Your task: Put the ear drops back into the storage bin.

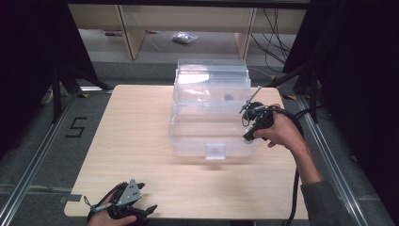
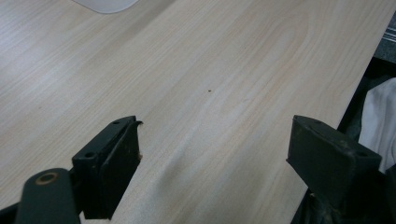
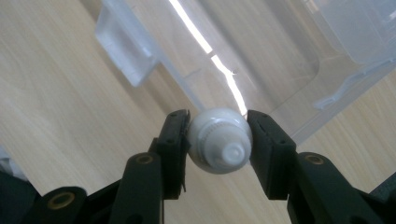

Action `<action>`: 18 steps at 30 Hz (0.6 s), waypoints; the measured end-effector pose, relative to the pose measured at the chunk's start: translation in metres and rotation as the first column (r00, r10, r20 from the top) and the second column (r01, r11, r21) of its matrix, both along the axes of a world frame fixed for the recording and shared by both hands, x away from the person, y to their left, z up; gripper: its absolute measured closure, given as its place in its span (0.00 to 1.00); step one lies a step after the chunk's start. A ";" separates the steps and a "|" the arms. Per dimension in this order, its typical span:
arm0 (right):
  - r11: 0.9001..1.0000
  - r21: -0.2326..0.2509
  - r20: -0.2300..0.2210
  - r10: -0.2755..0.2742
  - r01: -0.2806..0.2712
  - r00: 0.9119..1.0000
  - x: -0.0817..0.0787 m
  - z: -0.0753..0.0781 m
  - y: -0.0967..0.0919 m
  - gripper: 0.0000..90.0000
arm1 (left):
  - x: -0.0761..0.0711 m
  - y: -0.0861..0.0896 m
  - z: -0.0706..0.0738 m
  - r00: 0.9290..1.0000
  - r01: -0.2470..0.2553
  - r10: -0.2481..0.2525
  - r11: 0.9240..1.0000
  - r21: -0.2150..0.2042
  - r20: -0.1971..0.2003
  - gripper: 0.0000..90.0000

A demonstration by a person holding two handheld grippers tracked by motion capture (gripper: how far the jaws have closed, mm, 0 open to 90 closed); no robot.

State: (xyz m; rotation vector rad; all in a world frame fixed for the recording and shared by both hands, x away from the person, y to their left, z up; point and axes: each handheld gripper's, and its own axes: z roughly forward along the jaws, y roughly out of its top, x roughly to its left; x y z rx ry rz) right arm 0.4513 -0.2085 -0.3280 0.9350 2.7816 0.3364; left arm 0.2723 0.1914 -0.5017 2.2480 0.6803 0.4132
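Nearest the lower table edge, at the left: left gripper, black, two-jawed, topped with a grey three-cornered plate, held low over the pale wood-grain table. In the left gripper view, jaws spread wide, nothing between them, bare tabletop beneath; a bit of white cloth just past the table edge at the right.

Farther in, at the right: right gripper in a hand, sleeve and forearm entering from the bottom right, black cable trailing back toward the table edge. Held up against the right front corner of the clear plastic storage box. In the right gripper view, both pads pressed against a small round white plastic object with a ribbed collar and a central nozzle, clamped squarely between the jaws, nozzle end toward the camera, just above the table and near the box's rim.

Beyond that: the box standing mid-table, latch tab on its front wall, clear hinged lid raised behind it.

Farthest: grey floor past the table, wooden legs, a small crumpled clear bag.
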 end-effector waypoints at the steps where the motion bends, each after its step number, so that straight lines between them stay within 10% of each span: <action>1: 1.000 -0.003 0.001 -0.002 0.002 1.000 0.002 -0.001 -0.001 0.67 | 0.000 0.000 0.000 1.000 -0.001 0.001 1.000 0.000 0.000 0.18; 18: 0.996 -0.022 -0.047 -0.087 0.086 0.995 0.040 -0.022 -0.006 0.67 | -0.001 0.000 0.000 1.000 -0.003 0.003 1.000 -0.007 0.002 0.18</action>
